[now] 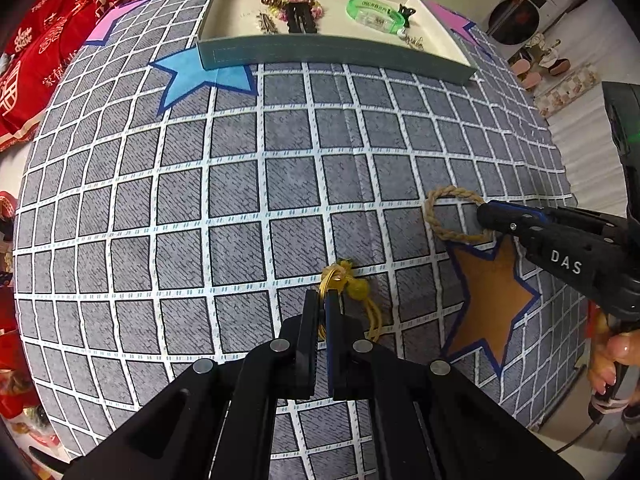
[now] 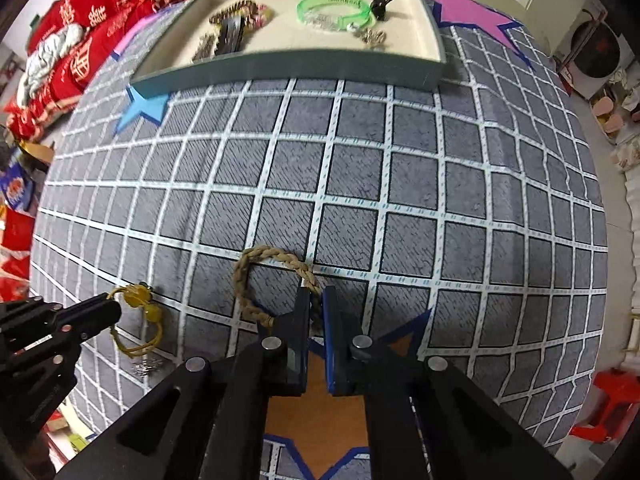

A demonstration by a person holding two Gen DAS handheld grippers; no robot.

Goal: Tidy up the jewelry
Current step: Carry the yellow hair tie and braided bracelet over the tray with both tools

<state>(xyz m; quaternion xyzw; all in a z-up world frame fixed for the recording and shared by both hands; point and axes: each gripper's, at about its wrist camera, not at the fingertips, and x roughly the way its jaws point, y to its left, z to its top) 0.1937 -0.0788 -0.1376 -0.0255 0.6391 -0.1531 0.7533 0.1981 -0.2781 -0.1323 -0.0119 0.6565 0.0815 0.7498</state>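
Grid-patterned cloth; left gripper jaws clamped on yellow cord bracelet; right gripper jaws pinching braided rope bracelet.

I see the braided tan rope bracelet lying flat, one end pinched between my right fingers. The yellow cord bracelet with beads lies bunched at my left fingers, strands caught between them. The tray holding more jewelry sits well beyond both.

Both grippers, left and right, pointing downward, jaws closed.
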